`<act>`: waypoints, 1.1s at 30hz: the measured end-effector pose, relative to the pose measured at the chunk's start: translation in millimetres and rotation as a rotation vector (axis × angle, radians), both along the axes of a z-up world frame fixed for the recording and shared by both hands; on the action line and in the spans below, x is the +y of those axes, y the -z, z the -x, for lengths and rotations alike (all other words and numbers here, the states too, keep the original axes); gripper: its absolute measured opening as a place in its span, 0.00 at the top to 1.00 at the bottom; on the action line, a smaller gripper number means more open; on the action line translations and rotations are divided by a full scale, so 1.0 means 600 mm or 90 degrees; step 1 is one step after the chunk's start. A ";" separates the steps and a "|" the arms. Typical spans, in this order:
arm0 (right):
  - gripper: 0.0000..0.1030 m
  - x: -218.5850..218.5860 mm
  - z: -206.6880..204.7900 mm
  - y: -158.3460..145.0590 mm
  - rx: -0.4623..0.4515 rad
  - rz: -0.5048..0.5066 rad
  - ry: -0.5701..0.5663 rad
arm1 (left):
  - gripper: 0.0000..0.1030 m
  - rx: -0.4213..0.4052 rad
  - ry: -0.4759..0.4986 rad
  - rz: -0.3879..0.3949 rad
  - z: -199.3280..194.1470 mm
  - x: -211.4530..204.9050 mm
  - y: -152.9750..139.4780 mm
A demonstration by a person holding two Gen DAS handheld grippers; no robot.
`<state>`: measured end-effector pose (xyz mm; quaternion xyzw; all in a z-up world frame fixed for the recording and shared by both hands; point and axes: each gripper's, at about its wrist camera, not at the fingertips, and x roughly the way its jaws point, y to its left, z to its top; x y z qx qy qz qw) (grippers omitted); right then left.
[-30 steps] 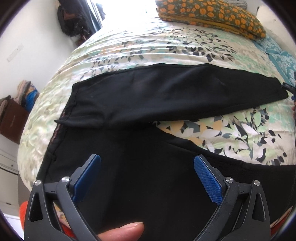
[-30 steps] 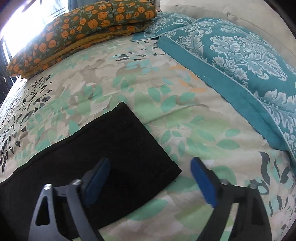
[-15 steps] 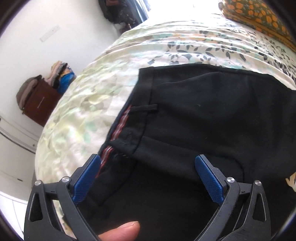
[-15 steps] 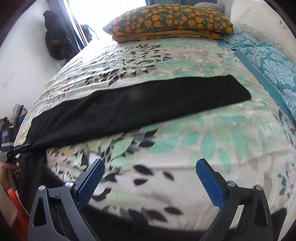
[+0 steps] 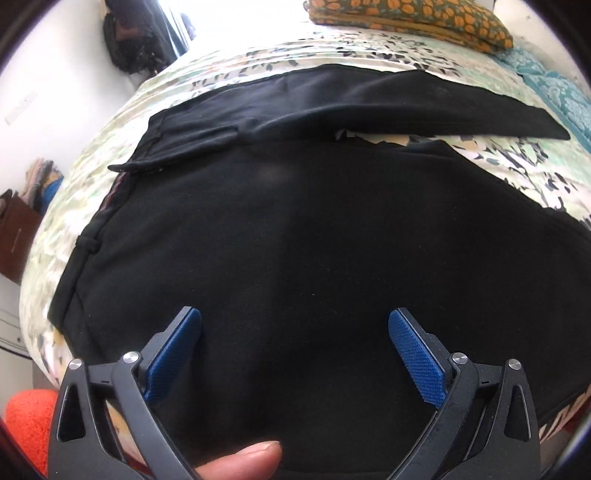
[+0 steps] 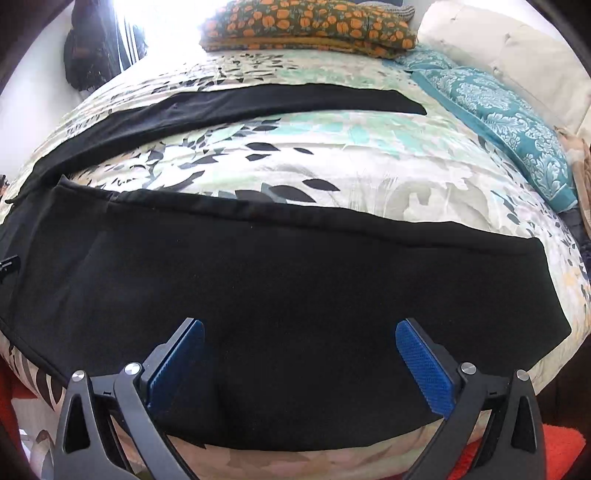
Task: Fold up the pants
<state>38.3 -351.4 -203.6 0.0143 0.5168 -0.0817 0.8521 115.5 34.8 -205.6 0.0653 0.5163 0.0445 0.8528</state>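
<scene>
Both grippers spread wide, nothing between the blue pads. Left gripper (image 5: 294, 345) hangs over the pants (image 5: 295, 240), jaws apart above the seat and waist area; can't tell if the tips touch the cloth. A fingertip (image 5: 242, 459) shows at the bottom edge between its arms. Waistband (image 5: 92, 236) runs ahead-left of it. Right gripper (image 6: 300, 349) also released, poised over the near leg (image 6: 277, 295), hem end to its right. Ahead of both, far leg (image 6: 258, 101) lies flat and straight, split off from the near one, leafy bedspread (image 6: 332, 158) showing between them. Beyond that, an orange-patterned pillow (image 6: 314, 26); teal pillow (image 6: 498, 114) ahead-right of the right gripper. Something orange (image 5: 27, 421) below-left of the left gripper, off the bed edge.
</scene>
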 end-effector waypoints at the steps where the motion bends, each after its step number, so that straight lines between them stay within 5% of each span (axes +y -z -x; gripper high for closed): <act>1: 0.00 -0.006 -0.003 0.016 0.020 -0.019 0.014 | 0.00 -0.006 -0.004 0.010 -0.001 0.003 0.004; 9: 0.00 -0.006 -0.003 0.018 -0.039 -0.006 0.024 | 0.00 -0.016 -0.010 0.037 -0.001 0.016 0.013; 33: 0.00 0.001 -0.001 0.019 -0.046 -0.003 0.026 | 0.00 -0.010 -0.004 0.034 -0.006 0.022 0.014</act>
